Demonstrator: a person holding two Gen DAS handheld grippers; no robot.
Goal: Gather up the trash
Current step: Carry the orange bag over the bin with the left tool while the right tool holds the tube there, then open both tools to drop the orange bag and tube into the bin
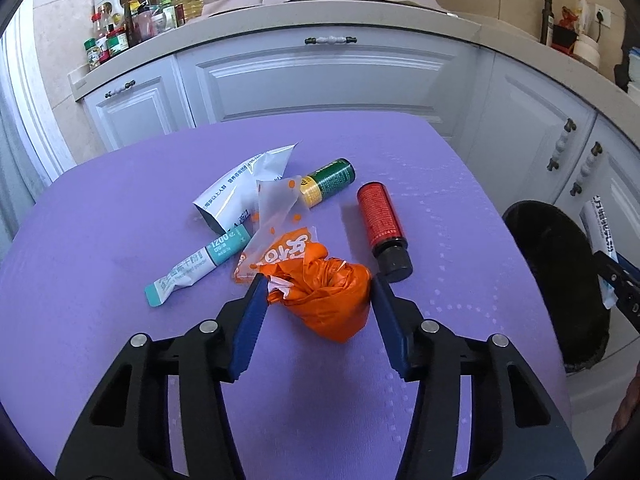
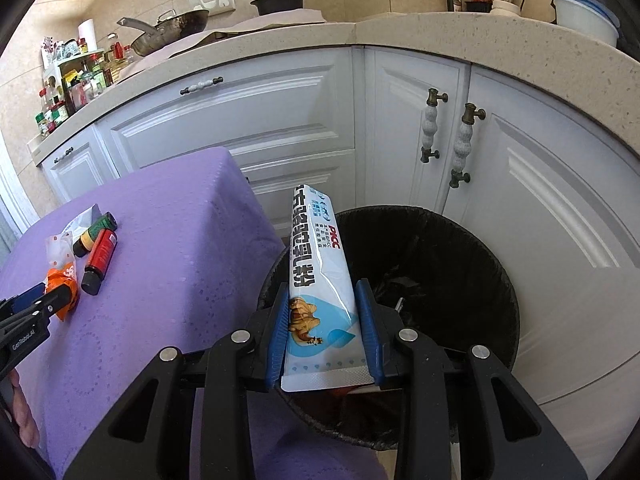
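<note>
Rightward, right claw (image 2: 324,312) grips pouch (image 2: 320,280) above bin rim (image 2: 508,280).

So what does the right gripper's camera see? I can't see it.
The right gripper holds a white milk-powder pouch above a black-lined trash bin. To the left, a purple table has a red bottle and a green bottle.

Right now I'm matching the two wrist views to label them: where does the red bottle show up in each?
Left wrist view: the red bottle lies right of centre on the purple tablecloth, cap toward the camera, just beyond the left tool.
Right wrist view: the red bottle lies at the left edge, beside the green bottle.
Shared landmark: the black trash bin.
</note>
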